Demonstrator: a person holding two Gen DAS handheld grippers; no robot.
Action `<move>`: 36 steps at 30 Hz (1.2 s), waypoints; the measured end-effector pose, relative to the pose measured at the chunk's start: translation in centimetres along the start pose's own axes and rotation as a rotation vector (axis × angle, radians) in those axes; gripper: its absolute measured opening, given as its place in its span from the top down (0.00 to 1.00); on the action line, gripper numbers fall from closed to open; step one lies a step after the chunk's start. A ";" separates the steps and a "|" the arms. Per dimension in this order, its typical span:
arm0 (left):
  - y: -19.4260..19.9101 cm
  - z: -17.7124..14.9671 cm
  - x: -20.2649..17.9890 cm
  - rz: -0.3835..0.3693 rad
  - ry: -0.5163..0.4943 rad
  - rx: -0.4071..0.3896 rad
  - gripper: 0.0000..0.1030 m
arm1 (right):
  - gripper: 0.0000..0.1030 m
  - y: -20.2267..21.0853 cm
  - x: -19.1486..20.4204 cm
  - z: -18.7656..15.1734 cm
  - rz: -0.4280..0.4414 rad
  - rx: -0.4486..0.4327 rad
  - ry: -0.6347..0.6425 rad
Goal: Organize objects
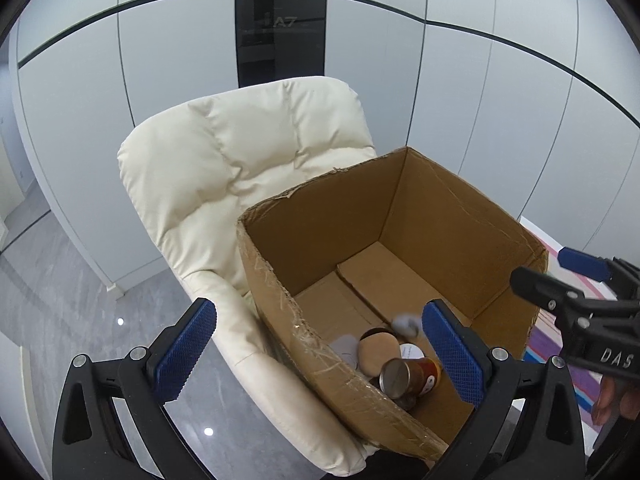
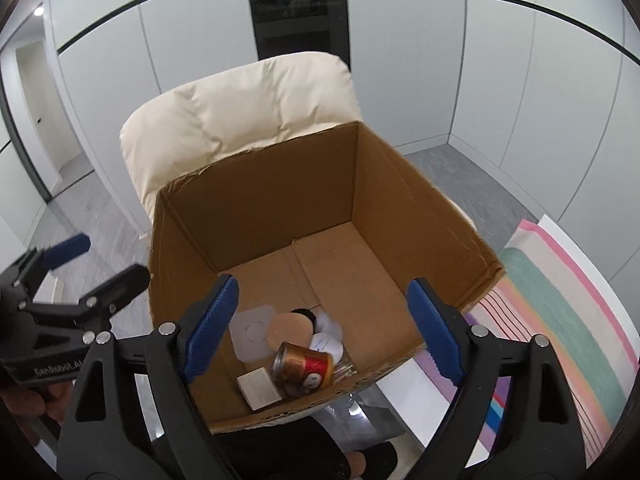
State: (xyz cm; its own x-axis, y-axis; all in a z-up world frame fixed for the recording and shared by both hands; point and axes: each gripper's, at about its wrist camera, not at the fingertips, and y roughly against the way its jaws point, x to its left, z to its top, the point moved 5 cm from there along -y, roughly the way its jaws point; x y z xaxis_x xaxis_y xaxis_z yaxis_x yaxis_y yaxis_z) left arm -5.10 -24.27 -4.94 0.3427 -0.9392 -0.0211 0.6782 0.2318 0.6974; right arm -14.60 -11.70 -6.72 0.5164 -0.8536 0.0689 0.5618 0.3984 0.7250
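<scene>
An open cardboard box (image 1: 320,220) (image 2: 256,200) sits on a cream padded chair (image 1: 224,152) (image 2: 240,112). In its near corner lie a gold and red can (image 1: 408,376) (image 2: 304,364) on its side, a round tan disc (image 1: 378,354) (image 2: 290,330), a white lid-like piece (image 2: 254,334) and a white card (image 2: 258,390). My left gripper (image 1: 320,356) is open and empty above the box's near left edge. My right gripper (image 2: 324,332) is open and empty above the items. Each gripper shows in the other's view: the right one (image 1: 560,276), the left one (image 2: 100,264).
A striped pastel cloth (image 2: 560,320) (image 1: 560,344) lies to the right of the box. Grey glossy floor (image 1: 60,300) lies to the left. White wall panels and a dark glass panel (image 1: 280,20) stand behind the chair.
</scene>
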 end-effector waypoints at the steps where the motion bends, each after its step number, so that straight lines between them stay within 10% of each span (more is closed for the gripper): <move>1: 0.0 0.0 -0.3 -0.002 -0.010 -0.001 0.00 | 0.10 0.0 -0.4 0.0 -0.012 0.002 -0.009; 36: -2.6 2.0 -14.4 -0.148 -0.127 0.018 0.00 | 0.00 5.8 -15.5 -4.0 -0.238 -0.007 -0.181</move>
State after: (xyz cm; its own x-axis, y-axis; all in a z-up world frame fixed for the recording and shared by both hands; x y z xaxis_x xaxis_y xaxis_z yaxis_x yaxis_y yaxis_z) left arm -13.07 -11.81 -5.05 0.1541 -0.9874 -0.0349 0.7028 0.0847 0.7063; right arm -16.75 5.21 -6.29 0.2464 -0.9690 0.0192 0.6579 0.1818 0.7308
